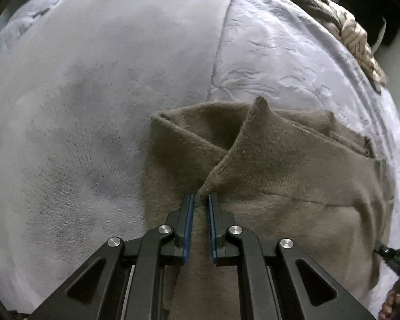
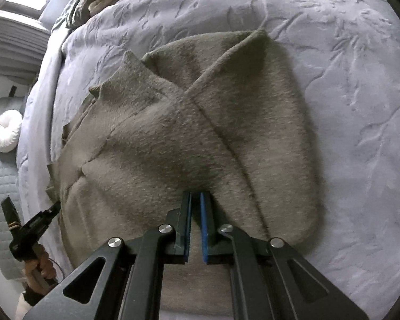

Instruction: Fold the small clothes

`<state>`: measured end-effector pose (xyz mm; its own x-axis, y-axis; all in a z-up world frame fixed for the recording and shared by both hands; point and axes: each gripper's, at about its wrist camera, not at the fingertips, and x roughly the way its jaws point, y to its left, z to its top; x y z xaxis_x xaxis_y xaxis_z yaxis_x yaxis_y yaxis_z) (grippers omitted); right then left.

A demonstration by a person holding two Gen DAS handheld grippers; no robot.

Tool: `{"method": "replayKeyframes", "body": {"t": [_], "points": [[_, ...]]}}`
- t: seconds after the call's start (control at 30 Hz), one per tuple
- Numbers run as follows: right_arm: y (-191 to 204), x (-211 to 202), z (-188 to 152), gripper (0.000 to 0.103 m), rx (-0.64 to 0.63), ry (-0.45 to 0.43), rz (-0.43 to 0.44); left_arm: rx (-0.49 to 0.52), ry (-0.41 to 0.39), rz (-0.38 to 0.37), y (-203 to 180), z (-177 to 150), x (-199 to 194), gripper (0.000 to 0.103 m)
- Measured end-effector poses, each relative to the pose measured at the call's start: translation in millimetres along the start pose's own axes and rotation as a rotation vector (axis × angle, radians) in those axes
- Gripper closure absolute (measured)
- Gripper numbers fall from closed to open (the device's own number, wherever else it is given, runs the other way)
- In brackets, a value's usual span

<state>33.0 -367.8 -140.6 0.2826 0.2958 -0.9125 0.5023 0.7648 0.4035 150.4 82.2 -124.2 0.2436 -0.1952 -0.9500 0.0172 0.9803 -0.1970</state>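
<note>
Two views, plush blanket (image 1: pixel 80 106) left only, white cushion (image 2: pixel 7 130) right only

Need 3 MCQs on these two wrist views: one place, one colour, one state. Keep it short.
1. What does the garment lie on?
A. a grey embossed bedspread
B. a wooden table
C. a tiled floor

2. What colour is the garment?
A. red
B. olive-brown
C. white

3. How do the two flaps at its far end lie?
A. rolled into a tube
B. spread flat apart
C. crossed over each other

Answers: 1 A, grey patterned fabric surrounds it. 2 B, it looks olive-brown in both views. 3 C, the flaps form an X in the right wrist view.
</note>
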Motion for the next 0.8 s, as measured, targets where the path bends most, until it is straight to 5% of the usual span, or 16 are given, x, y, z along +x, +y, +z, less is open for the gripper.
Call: {"method": "replayKeyframes", "body": {"t": [0.27, 0.7, 0.73, 0.77, 0.8], "points": [[-2.1, -19.1, -9.4, 0.095, 0.02, 0.001, 0.012, 0.017, 0.019, 0.029, -1.2, -11.0, -19.6, 0.091], [17.2, -32.3, -59.2, 0.093, 0.004, 0.067, 0.042, 0.076, 0.057, 0.091, -5.7, -76.8, -67.9, 0.088], [18.4, -32.4, -62.8, 0.093, 0.004, 0.073, 0.042, 0.073, 0.069, 0.098, -6.4, -82.7, -69.7, 0.076], [19.7, -32.3, -66.7, 0.093, 0.003, 0.079, 0.041, 0.072, 0.082, 0.104, -5.9, -88.3, -70.8, 0.027], [21.5, -32.4, -72.0, 0.093, 0.002, 0.085, 0.039, 0.068, 0.082, 0.124, -6.6, -95.0, -73.5, 0.0]]}}
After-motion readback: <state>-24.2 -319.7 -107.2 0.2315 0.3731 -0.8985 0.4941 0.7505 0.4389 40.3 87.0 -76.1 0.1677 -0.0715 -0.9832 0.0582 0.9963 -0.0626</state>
